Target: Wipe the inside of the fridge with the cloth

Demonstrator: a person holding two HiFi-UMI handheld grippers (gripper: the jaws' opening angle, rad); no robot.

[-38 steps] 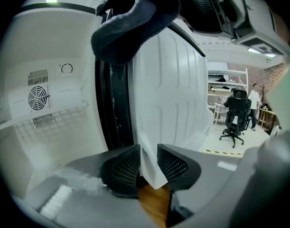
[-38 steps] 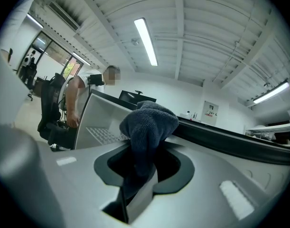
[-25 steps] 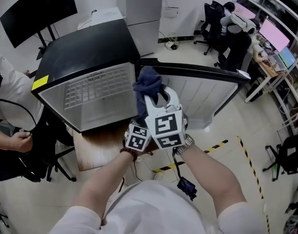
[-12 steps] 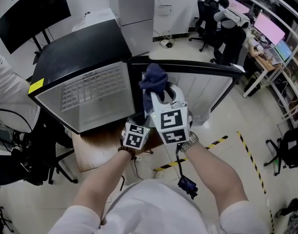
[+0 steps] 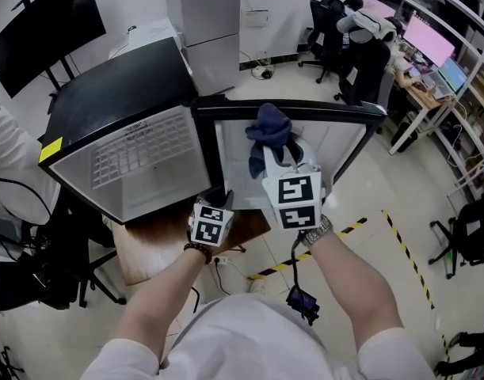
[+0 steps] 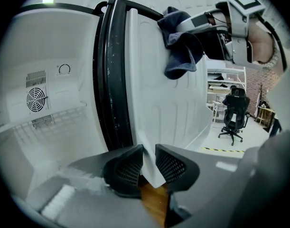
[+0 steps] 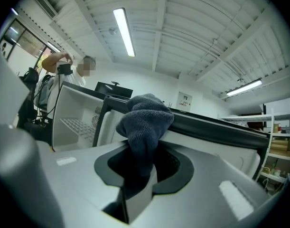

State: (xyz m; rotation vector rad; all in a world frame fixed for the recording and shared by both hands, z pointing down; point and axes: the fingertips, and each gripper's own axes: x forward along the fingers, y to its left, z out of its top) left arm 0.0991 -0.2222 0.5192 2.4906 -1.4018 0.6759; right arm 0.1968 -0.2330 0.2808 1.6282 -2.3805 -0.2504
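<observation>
Pinching the lower corner of the fridge's open door [image 6: 159,94], the left gripper [image 6: 149,164] has its jaws pressed almost together, with only the thin white inner panel between them. The right gripper [image 7: 144,167] is clamped on a dark blue cloth [image 7: 145,120], which bunches up out of its jaws. In the head view the cloth [image 5: 269,131] sits high on the door's white inner face, just under the black top edge; whether it presses on the panel cannot be told.

The fridge [image 5: 119,93] is a small black-topped one standing on a wooden table [image 5: 158,232], its white inside open to the left gripper view, with a wire shelf [image 6: 50,122] and a round fan grille [image 6: 35,99] on the back wall.

A yellow sticker [image 5: 50,150] sits on the fridge's front top corner; nothing on it can be read. Each gripper's cube [image 5: 295,202] carries black-and-white square markers. A paper notice [image 7: 184,99] on the far wall is too small to read. Yellow-and-black tape [image 5: 341,238] runs across the floor.
</observation>
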